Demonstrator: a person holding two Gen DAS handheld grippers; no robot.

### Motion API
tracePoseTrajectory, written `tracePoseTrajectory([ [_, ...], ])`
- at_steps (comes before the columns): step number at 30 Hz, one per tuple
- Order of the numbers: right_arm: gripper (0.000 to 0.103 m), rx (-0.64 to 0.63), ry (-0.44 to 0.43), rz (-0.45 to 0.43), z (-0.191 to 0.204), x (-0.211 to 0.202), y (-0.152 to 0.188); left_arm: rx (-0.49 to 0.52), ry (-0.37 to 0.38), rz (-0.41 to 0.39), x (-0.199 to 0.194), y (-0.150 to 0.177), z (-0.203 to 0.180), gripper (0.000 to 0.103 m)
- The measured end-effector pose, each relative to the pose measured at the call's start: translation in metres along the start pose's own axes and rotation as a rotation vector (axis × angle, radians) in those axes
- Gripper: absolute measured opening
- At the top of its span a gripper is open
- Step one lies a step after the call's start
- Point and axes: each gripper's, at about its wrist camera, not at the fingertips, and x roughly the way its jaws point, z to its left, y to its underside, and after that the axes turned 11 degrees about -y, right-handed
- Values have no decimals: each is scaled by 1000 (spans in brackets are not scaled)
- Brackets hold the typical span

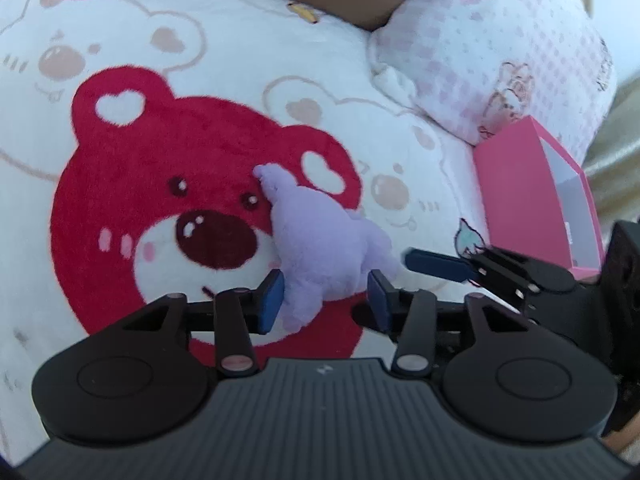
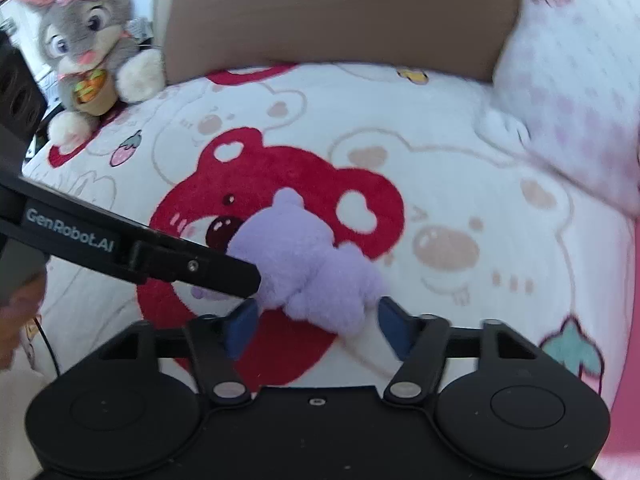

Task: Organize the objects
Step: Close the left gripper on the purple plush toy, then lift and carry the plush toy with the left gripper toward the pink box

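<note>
A small purple plush toy [image 1: 320,248] lies on a white blanket with a big red bear face [image 1: 160,184]. My left gripper [image 1: 326,300] has its blue pads on both sides of the toy's lower part, touching its fur. My right gripper [image 2: 316,326] is open, its pads either side of the same purple plush toy [image 2: 308,264], with a gap on the right side. The right gripper's fingers [image 1: 440,266] show at the right of the left wrist view. The left gripper's finger [image 2: 192,266] crosses from the left in the right wrist view and touches the toy.
A pink box [image 1: 536,200] with a grey inside stands at the right on the blanket. A pink-patterned pillow [image 1: 492,48] lies at the back right. A grey rabbit plush [image 2: 88,40] sits at the back left. A brown headboard [image 2: 340,12] runs behind.
</note>
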Motion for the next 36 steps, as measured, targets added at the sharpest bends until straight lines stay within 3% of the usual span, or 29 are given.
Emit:
tracePoseTrajectory([
  [2,79,47,56,13,3,1,2,-10,-3,17,3,0,3,47],
  [5,80,120,-5,-7,-2,3,12,-27,-4,-10,5,1,6,48],
  [8,80,185,-47,-43,-7,4,16,-51,-61,-65,8,2,10,51],
  [13,81,241,-110,-68,-10,8,12,-119,44,-40,16,1,21,45],
  [17,81,264,-70,-73,-9,16,6,-122,52,-32,31,4,23,45],
  [21,82,262,-30,-99,-1,22,12,-119,59,-30,29,4,22,38],
  [27,83,198,36,-110,10,30,18,-97,39,-54,30,8,19,37],
  [31,84,121,98,-97,20,38,21,-76,15,-25,28,7,13,37],
  [36,83,159,92,-140,17,35,25,-45,-5,-39,28,8,8,37],
])
